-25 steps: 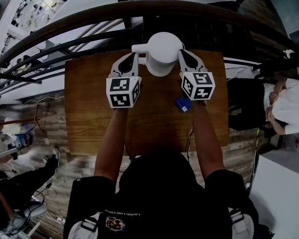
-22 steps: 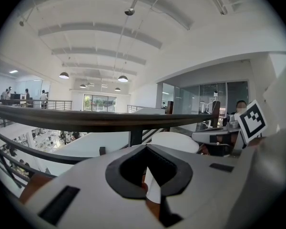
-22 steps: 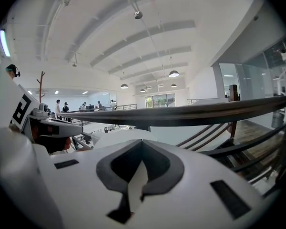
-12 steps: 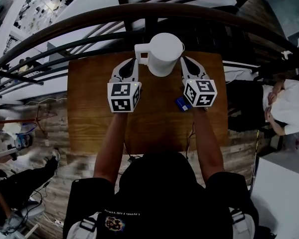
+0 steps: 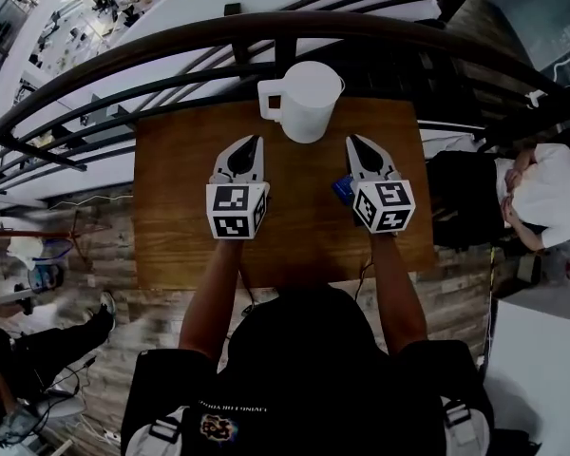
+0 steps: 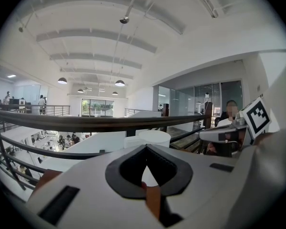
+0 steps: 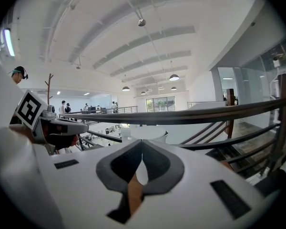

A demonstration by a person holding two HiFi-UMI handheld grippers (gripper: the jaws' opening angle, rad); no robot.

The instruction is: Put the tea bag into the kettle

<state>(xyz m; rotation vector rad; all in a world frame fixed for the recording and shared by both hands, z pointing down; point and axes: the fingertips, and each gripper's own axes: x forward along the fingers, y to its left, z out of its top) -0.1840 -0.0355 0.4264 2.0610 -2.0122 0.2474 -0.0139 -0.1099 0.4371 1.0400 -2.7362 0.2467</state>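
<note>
Only the head view shows the blue tea bag (image 5: 342, 189), lying on the worktop (image 5: 180, 217) just beside the right tongs (image 5: 352, 142), on their inner side and behind their tips. The gripper views show the right tongs and the left tongs (image 5: 255, 142) pressed together and empty, with the white kettle (image 5: 307, 98) ahead of the tips.

**Mezzanine behind a curved dark railing (image 5: 266, 28)**

A wooden table (image 5: 171, 217) stands just inside the railing on grey plank flooring (image 5: 104, 245). Beyond the railing a bright lower hall opens under a white ribbed ceiling (image 6: 95, 37), with dark pendant lamps (image 6: 119, 83) and far windows (image 6: 97, 107).
</note>
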